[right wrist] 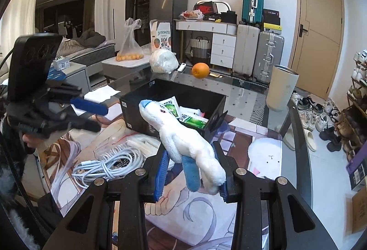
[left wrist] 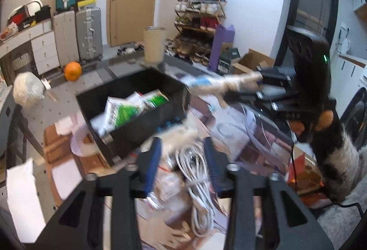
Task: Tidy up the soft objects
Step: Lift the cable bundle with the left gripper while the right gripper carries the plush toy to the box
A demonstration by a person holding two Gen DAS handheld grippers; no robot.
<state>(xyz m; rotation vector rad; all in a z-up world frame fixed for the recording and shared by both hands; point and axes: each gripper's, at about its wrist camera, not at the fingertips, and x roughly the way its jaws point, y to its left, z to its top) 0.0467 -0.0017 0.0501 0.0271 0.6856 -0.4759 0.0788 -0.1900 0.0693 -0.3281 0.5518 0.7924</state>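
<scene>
Glass-topped surface [right wrist: 247,94] under everything, printed mat [right wrist: 179,211] spread over its near part. Black storage box [right wrist: 146,110] toward the middle of the surface, open at the top, green-and-white packets [right wrist: 190,120] lying inside; same box [left wrist: 128,135] and packets [left wrist: 128,110] blurred in the left wrist view. Beige cylindrical container [right wrist: 283,89] upright beyond the box's right corner, well apart from it. White bundle in clear plastic [right wrist: 164,60] at the far edge, an orange [right wrist: 200,70] just to its right. Coil of white cable [right wrist: 110,165] lying on the mat left of the near fingers, also visible [left wrist: 197,172] directly below the left gripper. White-and-blue plush toy [right wrist: 183,142] lifted off the surface, tilted, blue-tipped head over the near rim of the box, body and blue leg down between the fingers; seen from the left wrist view as a blurred pale shape [left wrist: 220,84] above the box's right corner. Right gripper [right wrist: 195,172] with blue-padded fingers [right wrist: 161,172] pinching the plush toy by its lower body. Left gripper [left wrist: 182,151] with fingers [left wrist: 153,158] spread, nothing between them, hovering above the cable; from the right wrist view it [right wrist: 91,117] sits left of the box, one blue pad and one dark finger apart.
</scene>
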